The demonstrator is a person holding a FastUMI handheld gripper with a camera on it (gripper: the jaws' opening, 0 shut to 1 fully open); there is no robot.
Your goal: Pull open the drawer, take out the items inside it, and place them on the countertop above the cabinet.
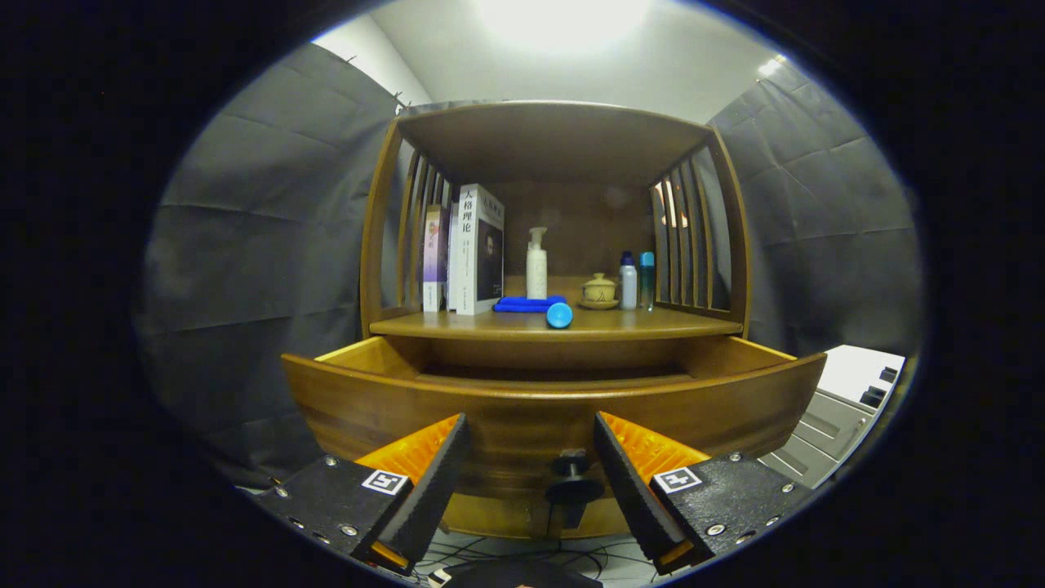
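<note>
The claw (531, 445) stands wide open and holds nothing. Its two fingers are spread well apart, one on each side of the drawer's knob (573, 478). The knob, dark and round, sits in the gap between the fingers, nearer the right one, touching neither.

The drawer (408, 400) is pulled out toward the claw. Its wooden front fills the space just ahead of the fingers, and the side walls run back to the cabinet (375, 220). What lies inside the drawer cannot be told; the front panel hides the bottom.

Above the drawer is the countertop (653, 325), a wooden shelf set under a roofed frame with slatted sides. On it, from left to right:
- several books (469, 249), upright, against the left slats;
- a folded blue cloth (526, 304), lying flat;
- a white pump bottle (536, 265), upright, behind the cloth;
- a blue round-ended item (559, 315), at the front edge, just beside the cloth;
- a small lidded cup (599, 290) on a saucer;
- a white bottle (627, 282) and a teal bottle (647, 280), upright, side by side near the right slats.

Cables (522, 555) lie on the floor below the drawer. A light grey unit (841, 408) stands to the right of the cabinet.
</note>
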